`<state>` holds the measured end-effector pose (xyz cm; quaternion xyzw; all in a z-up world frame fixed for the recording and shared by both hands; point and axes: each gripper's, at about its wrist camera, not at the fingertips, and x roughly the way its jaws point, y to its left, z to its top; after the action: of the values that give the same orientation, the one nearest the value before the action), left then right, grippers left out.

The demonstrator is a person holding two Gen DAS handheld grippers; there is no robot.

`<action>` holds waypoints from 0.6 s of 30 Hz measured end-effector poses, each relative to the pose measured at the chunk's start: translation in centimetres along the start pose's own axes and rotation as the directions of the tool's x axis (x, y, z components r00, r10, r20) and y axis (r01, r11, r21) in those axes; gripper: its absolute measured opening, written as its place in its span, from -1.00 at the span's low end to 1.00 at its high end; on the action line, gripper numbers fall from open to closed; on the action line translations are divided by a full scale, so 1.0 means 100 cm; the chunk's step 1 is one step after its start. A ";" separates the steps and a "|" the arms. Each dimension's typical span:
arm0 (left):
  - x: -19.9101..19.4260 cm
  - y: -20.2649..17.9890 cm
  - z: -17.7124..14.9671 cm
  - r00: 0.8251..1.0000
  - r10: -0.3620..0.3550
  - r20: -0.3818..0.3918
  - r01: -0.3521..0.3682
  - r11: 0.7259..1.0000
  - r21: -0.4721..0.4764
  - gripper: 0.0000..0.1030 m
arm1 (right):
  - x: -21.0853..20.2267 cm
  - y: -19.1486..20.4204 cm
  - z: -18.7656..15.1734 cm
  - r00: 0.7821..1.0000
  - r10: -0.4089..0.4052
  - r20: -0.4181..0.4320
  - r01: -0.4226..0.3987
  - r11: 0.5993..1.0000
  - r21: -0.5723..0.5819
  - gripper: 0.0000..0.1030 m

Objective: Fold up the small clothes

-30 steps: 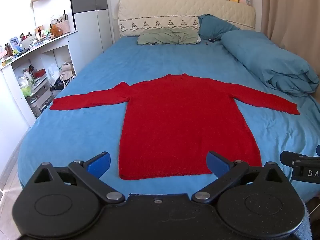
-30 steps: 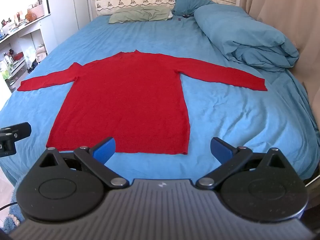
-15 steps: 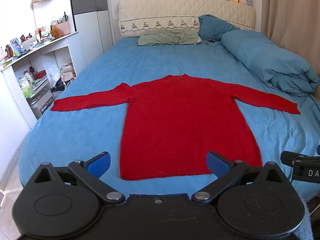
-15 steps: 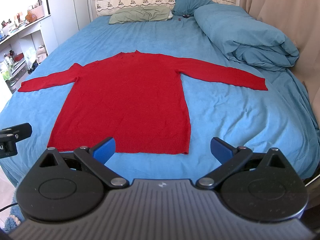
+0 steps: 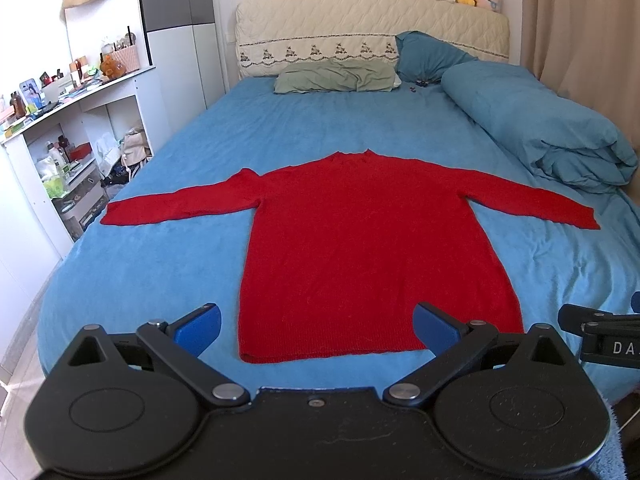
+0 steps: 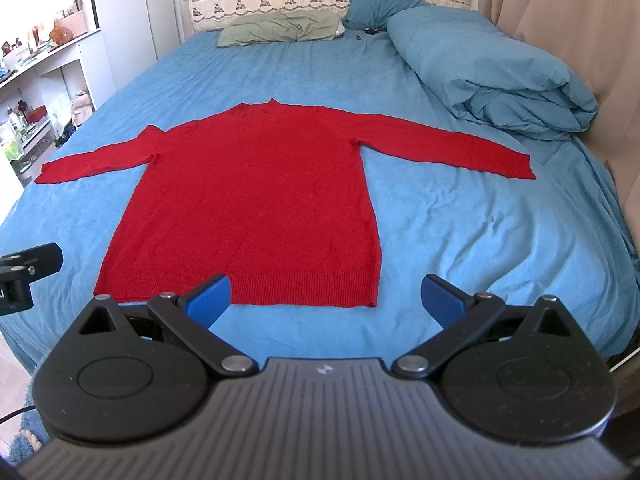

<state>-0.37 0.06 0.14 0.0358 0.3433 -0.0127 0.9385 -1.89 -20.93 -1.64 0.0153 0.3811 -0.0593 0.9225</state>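
Observation:
A red long-sleeved sweater [image 5: 360,240] lies flat on the blue bed sheet [image 5: 160,264], sleeves spread to both sides, hem toward me. It also shows in the right wrist view [image 6: 256,200]. My left gripper [image 5: 318,326] is open and empty, hovering just short of the hem. My right gripper [image 6: 326,298] is open and empty over the hem's right part. Each gripper's body shows at the edge of the other's view.
A rolled blue duvet [image 5: 540,120] lies along the bed's right side. A green pillow [image 5: 336,76] and a blue pillow [image 5: 428,56] sit by the headboard. White shelves [image 5: 60,140] with clutter stand at the left. A curtain [image 6: 560,20] hangs at the right.
Both grippers have edged slightly forward toward the sweater's hem. The sweater has not moved.

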 end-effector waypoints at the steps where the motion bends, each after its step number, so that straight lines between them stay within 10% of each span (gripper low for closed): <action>1: 0.000 0.000 0.000 1.000 0.001 -0.001 -0.001 1.000 0.000 1.00 | 0.001 -0.001 0.000 1.000 -0.002 0.001 0.002 1.000 -0.002 1.00; 18: 0.001 0.001 0.001 1.000 0.008 -0.024 -0.008 1.000 -0.001 1.00 | 0.003 0.000 -0.002 1.000 0.000 -0.001 0.000 1.000 -0.004 1.00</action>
<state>-0.19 0.17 0.19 0.0368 0.3545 -0.0086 0.9343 -1.79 -20.99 -2.00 0.0136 0.3814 -0.0583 0.9224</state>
